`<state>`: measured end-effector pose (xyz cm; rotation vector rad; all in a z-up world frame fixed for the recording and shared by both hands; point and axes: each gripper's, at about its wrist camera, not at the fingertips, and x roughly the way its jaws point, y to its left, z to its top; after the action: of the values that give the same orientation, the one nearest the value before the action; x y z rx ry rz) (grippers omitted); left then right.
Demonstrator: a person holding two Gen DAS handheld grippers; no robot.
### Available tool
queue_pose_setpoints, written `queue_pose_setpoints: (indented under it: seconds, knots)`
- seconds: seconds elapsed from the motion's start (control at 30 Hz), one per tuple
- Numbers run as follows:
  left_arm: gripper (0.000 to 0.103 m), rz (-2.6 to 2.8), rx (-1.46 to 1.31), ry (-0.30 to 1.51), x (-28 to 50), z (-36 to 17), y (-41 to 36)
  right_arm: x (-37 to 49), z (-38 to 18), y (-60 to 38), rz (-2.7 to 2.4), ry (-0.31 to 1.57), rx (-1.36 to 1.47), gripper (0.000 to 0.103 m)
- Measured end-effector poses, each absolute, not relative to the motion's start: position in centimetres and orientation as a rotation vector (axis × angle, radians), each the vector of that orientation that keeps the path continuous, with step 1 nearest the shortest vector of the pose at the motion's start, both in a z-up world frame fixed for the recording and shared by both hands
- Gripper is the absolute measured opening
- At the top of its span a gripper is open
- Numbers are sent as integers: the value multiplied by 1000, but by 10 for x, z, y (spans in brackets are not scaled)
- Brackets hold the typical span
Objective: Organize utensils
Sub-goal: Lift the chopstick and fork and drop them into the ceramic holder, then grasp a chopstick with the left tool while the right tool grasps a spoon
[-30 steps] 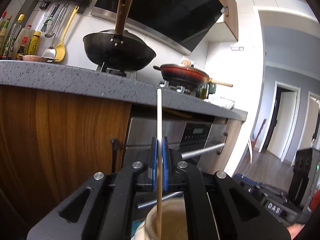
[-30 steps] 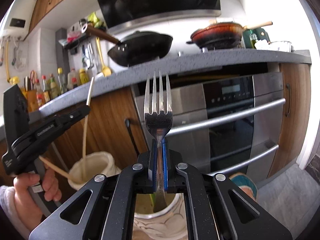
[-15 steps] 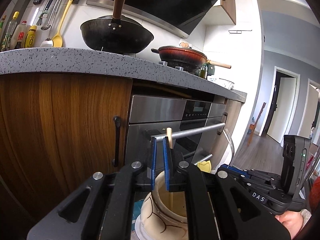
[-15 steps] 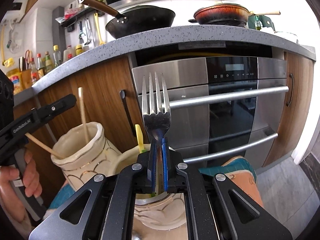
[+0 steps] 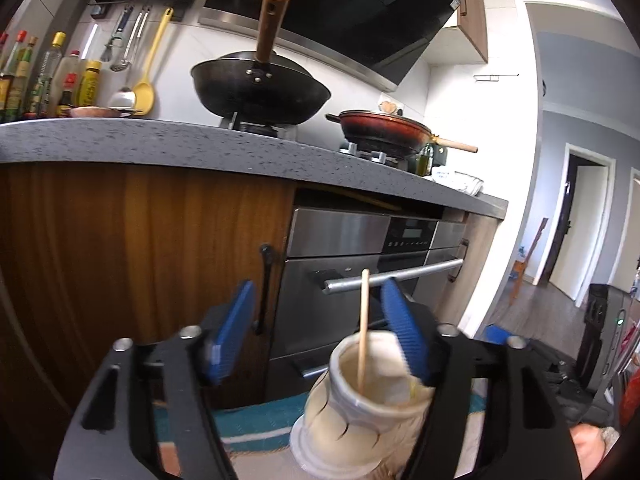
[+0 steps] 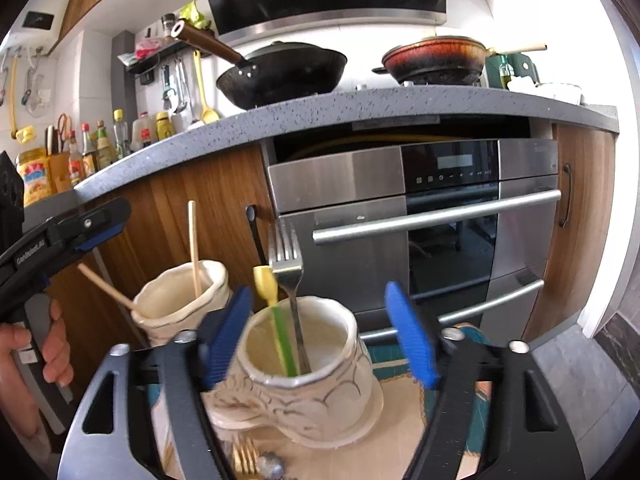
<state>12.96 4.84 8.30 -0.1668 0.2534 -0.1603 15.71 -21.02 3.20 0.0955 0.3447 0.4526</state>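
- Your left gripper point(image 5: 316, 328) is spread wide, gripping nothing; its side reads "GenRobot.AI".
- Your right gripper point(image 6: 320, 334) gapes too.
- The fork point(image 6: 289, 280) stands in the near cream jar point(image 6: 320, 392).
- A chopstick point(image 5: 363, 328) stands in the other jar point(image 5: 360, 420).

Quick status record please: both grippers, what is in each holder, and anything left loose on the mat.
left gripper: open, empty, above the chopstick holder
right gripper: open, empty, above the fork holder
chopstick holder: cream ceramic, two chopsticks; one upright, one leaning left over the rim
fork holder: cream ceramic, holds the silver fork, tines up, and a yellow-green utensil
mat: gold fork tines beside the fork holder's base, rest hidden
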Motion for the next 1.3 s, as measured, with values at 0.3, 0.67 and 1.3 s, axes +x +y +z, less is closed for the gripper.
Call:
queue_pose_setpoints:
  seconds: [0.3,0.67,1.3]
  knots:
    - [97,-109,-86,324,78,76,47,109,35,-224,461,308,148,97]
    - [97,-109,-88,459,46,41,42,72,8,-238,396,342,135,98]
    - [97,-74,-71,696,34,-21,31,59,-25,-250,375,477,84,98]
